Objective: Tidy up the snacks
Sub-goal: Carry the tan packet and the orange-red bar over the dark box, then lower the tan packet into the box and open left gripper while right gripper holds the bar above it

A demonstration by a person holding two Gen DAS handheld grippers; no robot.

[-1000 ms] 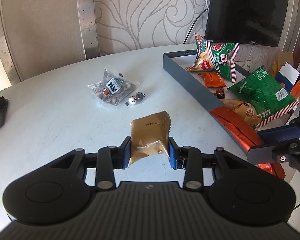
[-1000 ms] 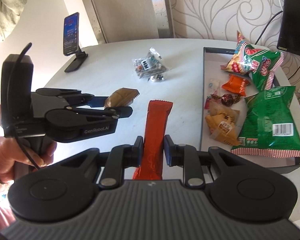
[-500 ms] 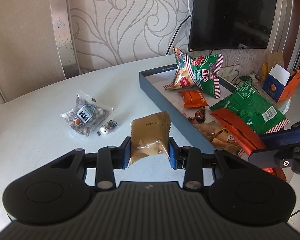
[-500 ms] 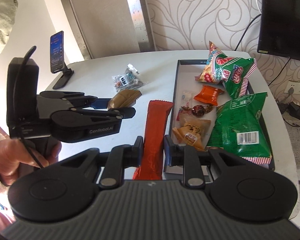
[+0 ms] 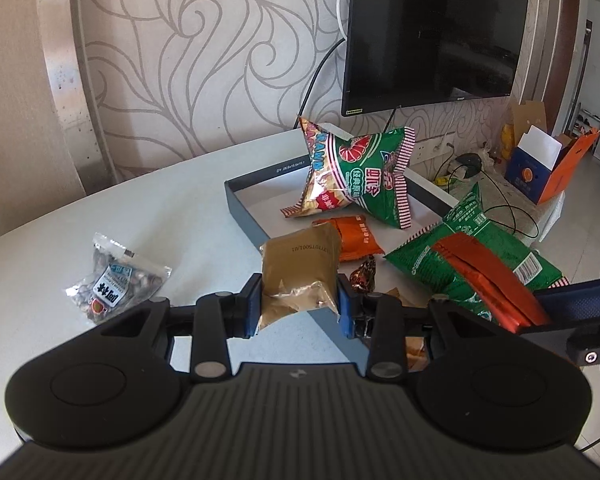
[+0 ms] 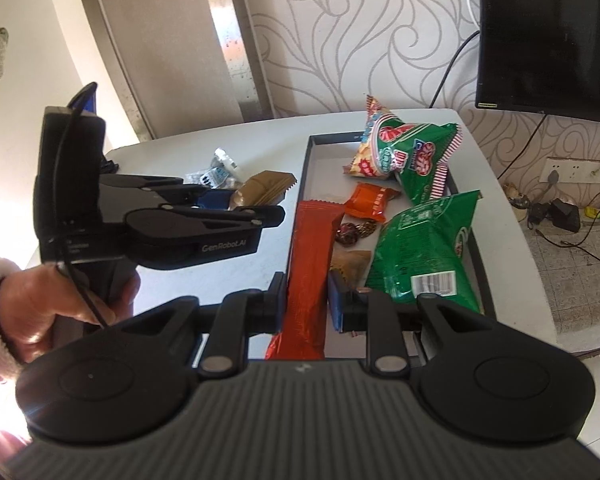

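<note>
Pinched between the blue pads of the left gripper [image 5: 299, 304]: 1 brown foil packet [image 5: 298, 270], held above the white table [image 5: 160, 232] at the near-left wall of the dark tray [image 5: 246, 210], half across it. Clamped in the right gripper [image 6: 306, 300]: 1 long red bar wrapper [image 6: 310, 264], raised over the tray's near-left corner, tip pointing along the left wall.

Inside the tray, near to far: 1 tan packet [image 6: 350, 268] just behind the right gripper's pad, 1 large green bag [image 6: 422, 248] filling the near-right part and reaching the right wall, 2 dark foil candies [image 6: 356, 233] touching each other mid-tray, 1 small orange packet [image 6: 374, 200] beyond them, 1 puffed green-and-red chip bag [image 6: 404, 156] leaning at the far end. Bare white floor only in the tray's far-left corner and a strip along the left wall.

Left of the tray, well apart on open tabletop: 1 clear bag of small wrapped pieces [image 5: 116, 280]. Bare table between that bag and the tray wall. Beyond the tray's far edge: patterned wall and 1 dark screen [image 5: 436, 32].
</note>
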